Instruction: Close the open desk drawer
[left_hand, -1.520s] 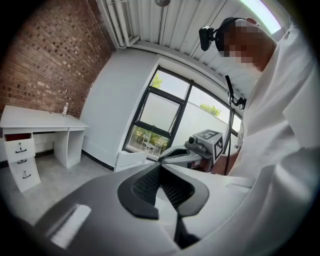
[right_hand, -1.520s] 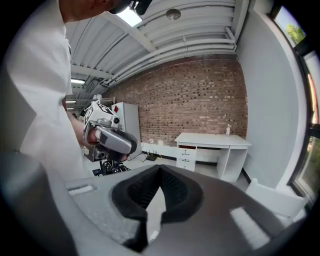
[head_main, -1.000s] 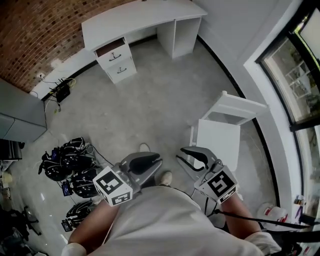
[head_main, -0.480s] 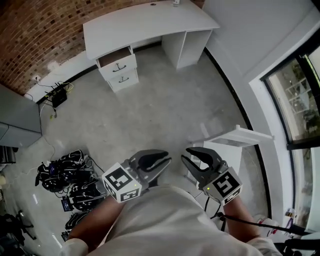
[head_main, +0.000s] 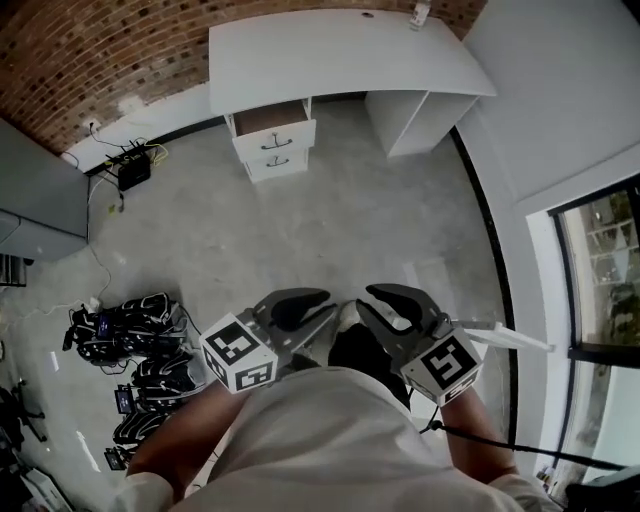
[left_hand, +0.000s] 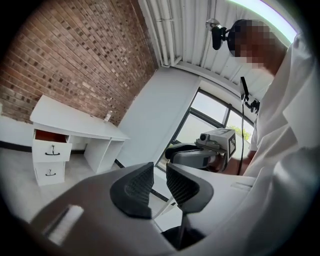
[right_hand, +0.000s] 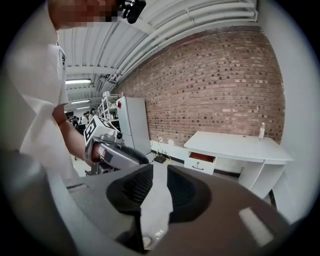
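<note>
The left gripper (head_main: 305, 308) and right gripper (head_main: 395, 300) are hanging over bare floor (head_main: 330, 220), well apart from the table (head_main: 330, 50). The table's top drawer (head_main: 270, 117) is standing open. The left jaws have just been opening, and both pairs are standing slightly apart, holding nothing.

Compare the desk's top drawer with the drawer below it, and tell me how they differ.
The top drawer is pulled out, with its brown inside showing. The lower drawer is shut, so none of its inside shows. The top drawer's front stands forward of the lower drawer's front. Both have white fronts with one dark handle each, and they sit stacked under the white desk.
</note>
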